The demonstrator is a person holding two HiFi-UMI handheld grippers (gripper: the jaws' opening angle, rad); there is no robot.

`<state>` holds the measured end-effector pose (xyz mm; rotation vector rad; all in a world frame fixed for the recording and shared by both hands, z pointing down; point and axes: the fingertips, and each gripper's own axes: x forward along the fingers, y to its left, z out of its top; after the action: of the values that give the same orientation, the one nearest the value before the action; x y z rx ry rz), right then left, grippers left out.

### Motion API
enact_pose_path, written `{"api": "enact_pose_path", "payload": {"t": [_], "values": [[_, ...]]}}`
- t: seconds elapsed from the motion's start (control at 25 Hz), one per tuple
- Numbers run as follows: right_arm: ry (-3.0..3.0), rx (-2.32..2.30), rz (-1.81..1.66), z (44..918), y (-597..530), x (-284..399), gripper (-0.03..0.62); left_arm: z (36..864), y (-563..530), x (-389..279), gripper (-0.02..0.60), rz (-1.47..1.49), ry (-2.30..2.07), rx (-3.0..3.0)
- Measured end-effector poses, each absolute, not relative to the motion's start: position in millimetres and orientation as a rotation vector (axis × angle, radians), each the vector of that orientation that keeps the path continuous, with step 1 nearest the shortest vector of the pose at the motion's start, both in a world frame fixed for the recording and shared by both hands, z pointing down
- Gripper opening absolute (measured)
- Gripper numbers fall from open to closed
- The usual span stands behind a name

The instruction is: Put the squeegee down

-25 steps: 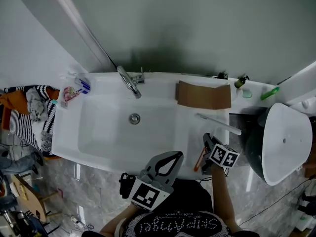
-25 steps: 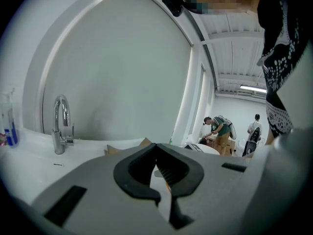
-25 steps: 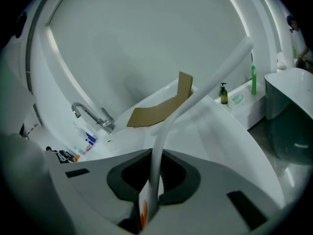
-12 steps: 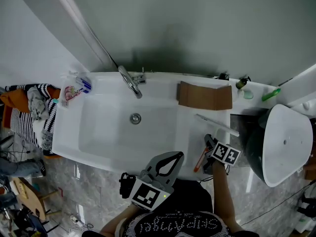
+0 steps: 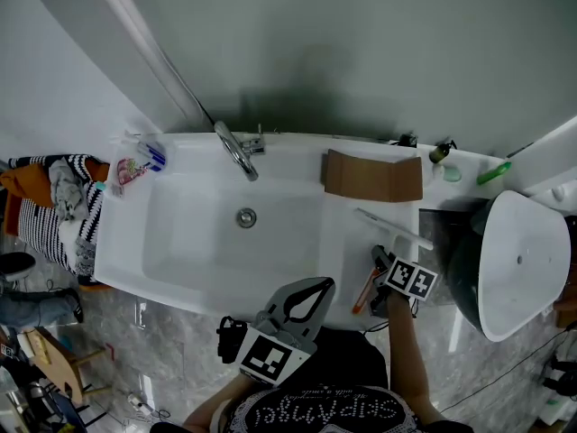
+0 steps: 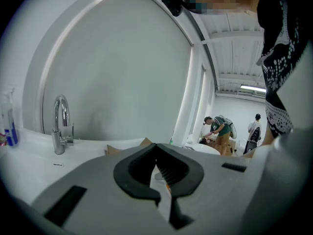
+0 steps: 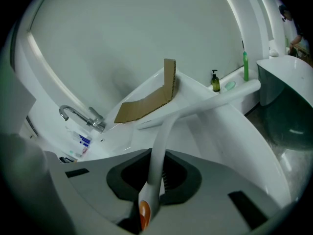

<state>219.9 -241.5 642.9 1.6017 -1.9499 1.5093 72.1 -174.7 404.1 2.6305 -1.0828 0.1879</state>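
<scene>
The squeegee [image 5: 389, 227] is white with a long blade and a curved handle that ends in an orange tip [image 5: 361, 298]. It lies over the right part of the white sink top [image 5: 297, 156], in front of a cardboard piece. My right gripper [image 5: 383, 267] is shut on its handle. In the right gripper view the handle [image 7: 155, 170] runs up between the jaws to the blade [image 7: 205, 104]; whether the blade touches the sink top I cannot tell. My left gripper [image 5: 307, 284] hovers at the sink's front edge, shut and empty, and its jaws meet [image 6: 156, 147] in the left gripper view.
A chrome faucet [image 5: 236, 152] and a drain [image 5: 246, 216] mark the basin. Folded cardboard [image 5: 372, 176] leans at the back right, with a pump bottle [image 5: 438, 151] and a green bottle [image 5: 492, 172] beyond. A round white tub [image 5: 518, 260] stands at the right, toiletries [image 5: 135, 165] at the left.
The right gripper has rolled slightly with the squeegee, and the blade has shifted a little. The left gripper has stayed still.
</scene>
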Motion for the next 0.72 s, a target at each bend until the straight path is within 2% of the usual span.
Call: {"api": "enact_pose_path", "payload": {"t": [0.24,0.32,0.4,0.72], "values": [[-1.993,1.553,1.38,639.4,-243.0,217.1,0.052,402.6,-174.8,71.1,0.005,0.191,-1.085,2.634],[-2.004,1.541,1.361,637.4,-243.9,215.0,0.106,402.9,-174.6,70.9,0.005,0.192,-1.084,2.634],[-2.005,1.531,1.377,635.9,-243.7,213.3,0.127,402.1,-174.1,71.7,0.005,0.189,-1.082,2.64],[-1.962,1.609,1.368,634.8,-240.2,231.2,0.129,398.7,-170.0,73.7,0.005,0.183,-1.067,2.655]]}}
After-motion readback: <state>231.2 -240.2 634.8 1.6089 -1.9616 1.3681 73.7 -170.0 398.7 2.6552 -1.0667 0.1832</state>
